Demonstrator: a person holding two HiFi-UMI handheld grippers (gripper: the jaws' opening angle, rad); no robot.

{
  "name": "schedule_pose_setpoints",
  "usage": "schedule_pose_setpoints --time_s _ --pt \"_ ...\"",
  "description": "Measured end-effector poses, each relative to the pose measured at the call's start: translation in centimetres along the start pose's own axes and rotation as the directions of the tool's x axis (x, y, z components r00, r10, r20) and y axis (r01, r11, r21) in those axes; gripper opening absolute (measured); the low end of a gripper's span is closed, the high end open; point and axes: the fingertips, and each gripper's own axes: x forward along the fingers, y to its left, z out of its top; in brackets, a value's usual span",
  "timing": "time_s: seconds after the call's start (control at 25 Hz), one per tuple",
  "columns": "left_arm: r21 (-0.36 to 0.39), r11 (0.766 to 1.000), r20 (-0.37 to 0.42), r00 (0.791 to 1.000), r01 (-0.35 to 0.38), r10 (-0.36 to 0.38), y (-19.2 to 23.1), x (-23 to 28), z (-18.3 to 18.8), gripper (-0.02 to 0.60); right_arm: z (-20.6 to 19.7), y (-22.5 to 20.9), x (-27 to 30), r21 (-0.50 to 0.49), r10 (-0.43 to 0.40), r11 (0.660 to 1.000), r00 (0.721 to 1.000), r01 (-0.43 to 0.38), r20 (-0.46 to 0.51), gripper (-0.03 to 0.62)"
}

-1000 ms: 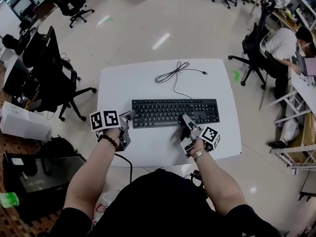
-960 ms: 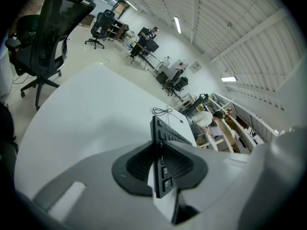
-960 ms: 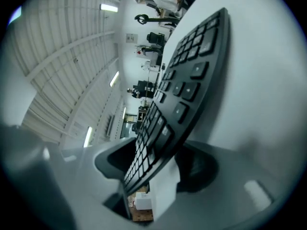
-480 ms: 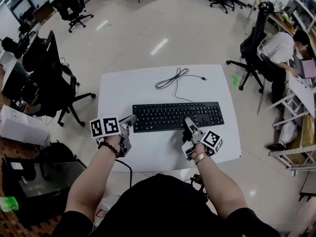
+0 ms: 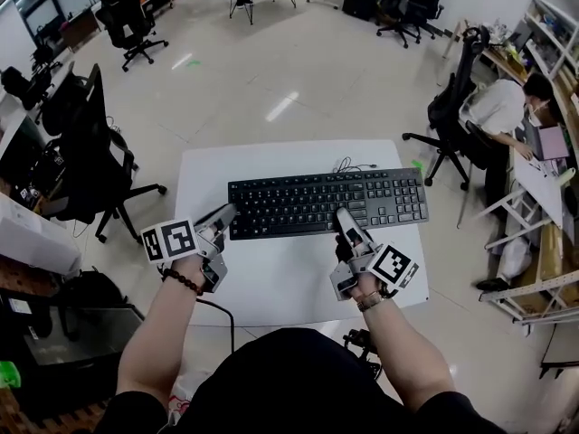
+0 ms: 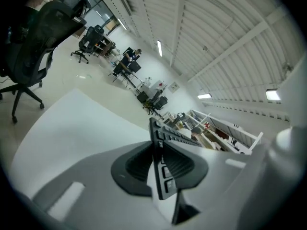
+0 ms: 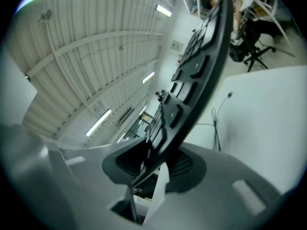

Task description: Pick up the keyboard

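The black keyboard (image 5: 326, 202) hangs level above the white table (image 5: 280, 278), held at two places. My left gripper (image 5: 223, 217) is shut on its left end; in the left gripper view the keyboard's edge (image 6: 172, 137) runs between the pads (image 6: 139, 164). My right gripper (image 5: 345, 221) grips the front edge right of the middle. Its jaws are closing, with the keyboard (image 7: 201, 66) tilted between the pads (image 7: 184, 169). The keyboard's black cable (image 5: 355, 165) shows just behind its far edge; most of it is hidden.
Black office chairs (image 5: 95, 143) and a monitor stand left of the table. Another chair (image 5: 450, 107) and a seated person (image 5: 507, 107) at a desk are on the right. A cable (image 5: 217, 310) drops off the table's near edge.
The keyboard has come up off the table with both grippers and sits closer to the camera. The coiled cable that lay behind it is now mostly hidden.
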Motion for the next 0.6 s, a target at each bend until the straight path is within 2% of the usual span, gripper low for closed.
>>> schedule_pose_setpoints --time_s 0.28,0.6 --pt "0.036 0.996 0.082 0.993 0.078 -0.081 -3.2 -1.8 2.8 0.075 2.8 5.9 0.1 -0.160 0.085 0.984 0.996 -0.079 0.030 0.120" --pt "0.077 0.990 0.140 0.982 0.119 -0.129 -5.4 -3.5 5.5 0.075 4.4 10.2 0.1 -0.249 0.133 0.962 0.990 -0.116 0.054 0.121"
